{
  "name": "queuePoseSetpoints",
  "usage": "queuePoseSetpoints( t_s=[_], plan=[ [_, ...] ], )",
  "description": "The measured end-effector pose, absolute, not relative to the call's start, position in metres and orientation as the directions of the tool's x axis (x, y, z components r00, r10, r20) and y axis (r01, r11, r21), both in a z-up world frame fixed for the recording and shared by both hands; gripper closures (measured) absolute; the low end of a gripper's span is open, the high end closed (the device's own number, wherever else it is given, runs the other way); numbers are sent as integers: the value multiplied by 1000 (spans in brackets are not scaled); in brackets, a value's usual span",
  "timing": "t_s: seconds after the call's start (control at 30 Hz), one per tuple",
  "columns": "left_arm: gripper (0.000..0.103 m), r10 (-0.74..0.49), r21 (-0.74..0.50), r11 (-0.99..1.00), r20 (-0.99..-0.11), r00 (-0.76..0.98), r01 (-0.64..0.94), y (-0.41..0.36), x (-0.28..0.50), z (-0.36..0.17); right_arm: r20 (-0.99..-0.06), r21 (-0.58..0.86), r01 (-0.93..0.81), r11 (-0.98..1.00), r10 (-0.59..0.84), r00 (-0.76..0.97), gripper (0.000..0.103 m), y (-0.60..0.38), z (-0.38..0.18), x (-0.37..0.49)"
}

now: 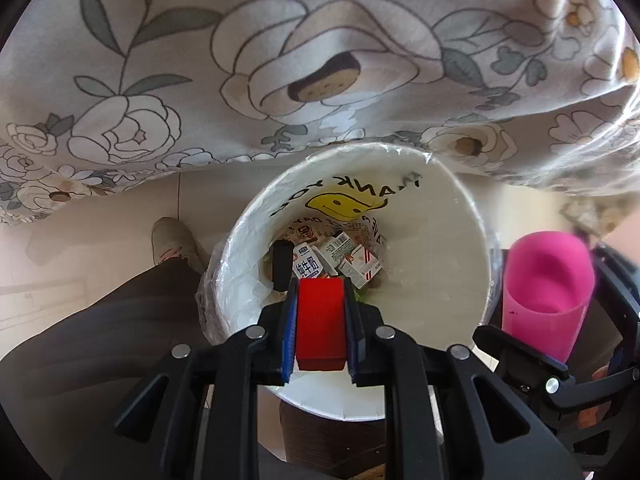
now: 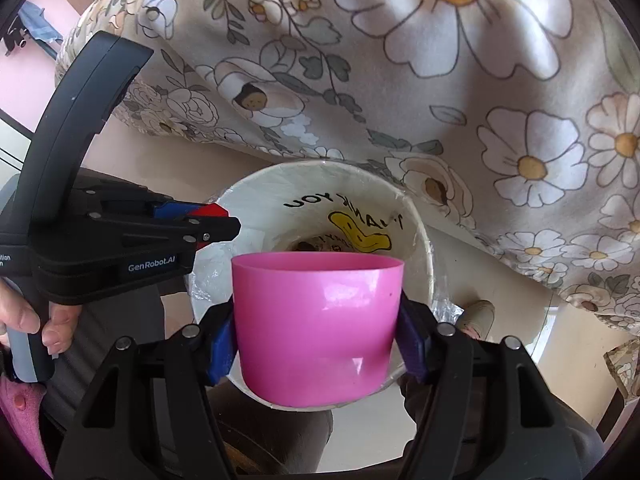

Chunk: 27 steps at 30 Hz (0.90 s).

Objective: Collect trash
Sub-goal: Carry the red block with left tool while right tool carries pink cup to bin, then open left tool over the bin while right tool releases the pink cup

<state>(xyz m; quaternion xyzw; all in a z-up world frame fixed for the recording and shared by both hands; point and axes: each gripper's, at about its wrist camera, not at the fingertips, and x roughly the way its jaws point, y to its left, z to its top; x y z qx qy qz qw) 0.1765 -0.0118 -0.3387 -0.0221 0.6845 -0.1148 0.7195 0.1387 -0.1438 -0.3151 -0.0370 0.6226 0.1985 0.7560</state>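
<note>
I am holding my left gripper (image 1: 322, 320) over the white bin (image 1: 440, 280), its blue pads clamped tight on a red block (image 1: 321, 322), and pointing it nearly straight down into the opening. My right gripper (image 2: 316, 336) is squeezing a pink cup (image 2: 316, 320) by its sides, hanging over the near rim of the same bin, just beside the left one. The bin is wearing a thin plastic liner (image 1: 224, 280) and showing a yellow smiley face (image 1: 340, 206) with black lettering on its inner wall. At the bottom, small milk cartons (image 1: 332, 260) and wrappers are lying in a heap. A flowered tablecloth (image 1: 280, 60) is draping down right behind the bin, touching or nearly touching its far rim and crowding that side. My shoe (image 1: 172, 240) is standing on the pale floor (image 1: 80, 248) to the left of the bin, and my dark trouser leg (image 1: 100, 320) is pressing close beside it.
</note>
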Motion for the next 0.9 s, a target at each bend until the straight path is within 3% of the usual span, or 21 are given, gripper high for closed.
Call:
queuePoseSetpoints(
  t_s=[0.9],
  plan=[
    [81,-165,-189,974,-969,-183,124,-42,198,-429,-983,174,-262,949,152,-100,37,-137,-425,167]
  ],
)
